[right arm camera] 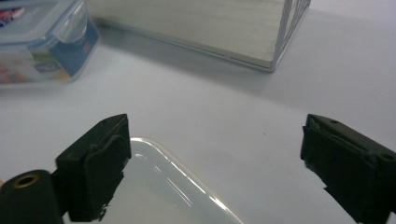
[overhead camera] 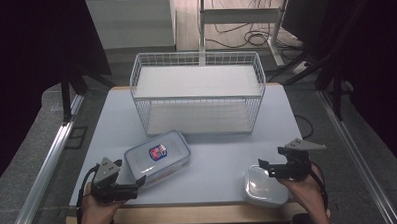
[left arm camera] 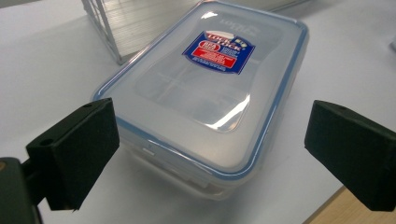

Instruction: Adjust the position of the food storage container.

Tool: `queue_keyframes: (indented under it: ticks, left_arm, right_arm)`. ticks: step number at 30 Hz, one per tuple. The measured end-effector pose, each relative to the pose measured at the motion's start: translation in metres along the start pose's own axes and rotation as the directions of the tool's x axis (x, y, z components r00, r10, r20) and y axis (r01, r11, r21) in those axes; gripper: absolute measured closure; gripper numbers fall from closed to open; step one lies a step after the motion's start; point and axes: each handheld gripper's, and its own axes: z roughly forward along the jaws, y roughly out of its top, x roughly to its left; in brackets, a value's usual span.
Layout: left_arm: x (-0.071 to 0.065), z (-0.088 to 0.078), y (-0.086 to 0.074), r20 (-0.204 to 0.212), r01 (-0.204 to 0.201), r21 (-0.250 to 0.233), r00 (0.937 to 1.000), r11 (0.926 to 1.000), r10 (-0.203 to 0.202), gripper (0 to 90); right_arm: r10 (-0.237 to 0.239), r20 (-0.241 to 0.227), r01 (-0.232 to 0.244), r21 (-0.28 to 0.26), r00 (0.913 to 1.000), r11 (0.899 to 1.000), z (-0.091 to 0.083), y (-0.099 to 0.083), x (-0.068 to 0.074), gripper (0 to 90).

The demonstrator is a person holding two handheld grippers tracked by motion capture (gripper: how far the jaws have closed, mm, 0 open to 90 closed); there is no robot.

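A clear lidded box [overhead camera: 158,156] with a blue seal and a red and blue label lies on the white table, front left of centre. My left gripper [overhead camera: 135,186] stands open at its near end; in the left gripper view the box [left arm camera: 205,93] sits ahead, and the pads do not touch it where my left gripper [left arm camera: 215,135] spans it. A small white lidded tub [overhead camera: 264,185] rests at the front right. My right gripper [overhead camera: 271,158] hovers open over its far edge, with the tub [right arm camera: 163,196] below my right gripper [right arm camera: 217,154].
A white wire basket rack [overhead camera: 198,94] with two shelves stands at the back middle of the table [overhead camera: 223,156]; its lower corner [right arm camera: 275,46] lies beyond the right gripper. The table's wooden front edge [overhead camera: 190,215] runs just before the hands.
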Motion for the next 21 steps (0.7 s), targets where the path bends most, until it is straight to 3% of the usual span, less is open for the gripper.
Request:
queue_keyframes:
  ticks: [1, 3, 5, 6, 8, 12, 14, 17, 18, 21]
  left_arm:
    - [0.000, 0.000, 0.000, 0.004, 0.000, -0.001, 1.0000, 1.0000, 0.000, 6.4]
    - [0.000, 0.000, 0.000, 0.010, -0.007, 0.001, 0.9999, 1.0000, 0.007, 9.0]
    - [0.000, -0.001, -0.001, 0.010, -0.009, 0.001, 0.9999, 1.0000, 0.009, 9.1]
    - [0.001, -0.001, 0.000, 0.011, -0.008, -0.003, 0.9999, 1.0000, 0.008, 9.4]
    - [0.001, -0.001, 0.000, 0.002, -0.008, -0.006, 1.0000, 0.9999, 0.009, 10.0]
    - [0.002, -0.002, -0.001, -0.018, -0.005, -0.009, 0.9998, 0.9999, 0.005, 12.0]
    - [0.003, -0.002, -0.001, -0.022, 0.001, -0.013, 0.9997, 0.9999, -0.001, 12.1]
    - [0.004, -0.004, -0.001, -0.024, 0.010, -0.022, 0.9997, 0.9997, -0.010, 12.9]
    - [0.004, -0.004, -0.001, -0.024, 0.010, -0.022, 0.9997, 0.9997, -0.010, 13.0]
    - [0.004, -0.004, -0.002, -0.025, 0.009, -0.024, 0.9996, 0.9997, -0.009, 13.3]
  right_arm:
    - [-0.025, 0.005, 0.025, 0.015, 0.9997, 1.000, -0.001, 0.000, 0.004, 14.7]
    - [-0.031, 0.006, 0.030, 0.019, 0.9995, 0.999, -0.002, -0.001, 0.005, 16.4]
    - [-0.059, 0.014, 0.059, 0.024, 0.9981, 0.998, -0.005, -0.001, 0.010, 20.9]
    - [-0.088, 0.014, 0.088, 0.023, 0.9960, 0.996, -0.011, -0.001, 0.018, 27.9]
    - [-0.098, 0.007, 0.098, 0.019, 0.9951, 0.995, -0.014, -0.001, 0.020, 30.5]
    - [-0.146, -0.051, 0.147, 0.025, 0.9880, 0.989, -0.030, -0.002, 0.039, 54.4]
    - [-0.155, -0.063, 0.157, 0.030, 0.9859, 0.987, -0.033, -0.003, 0.042, 59.4]
    - [-0.200, -0.111, 0.207, 0.051, 0.9735, 0.977, -0.038, -0.009, 0.053, 78.0]
    - [-0.200, -0.111, 0.207, 0.051, 0.9735, 0.977, -0.038, -0.009, 0.053, 78.0]
    - [-0.220, -0.155, 0.232, 0.062, 0.9631, 0.971, -0.040, -0.013, 0.062, 86.3]
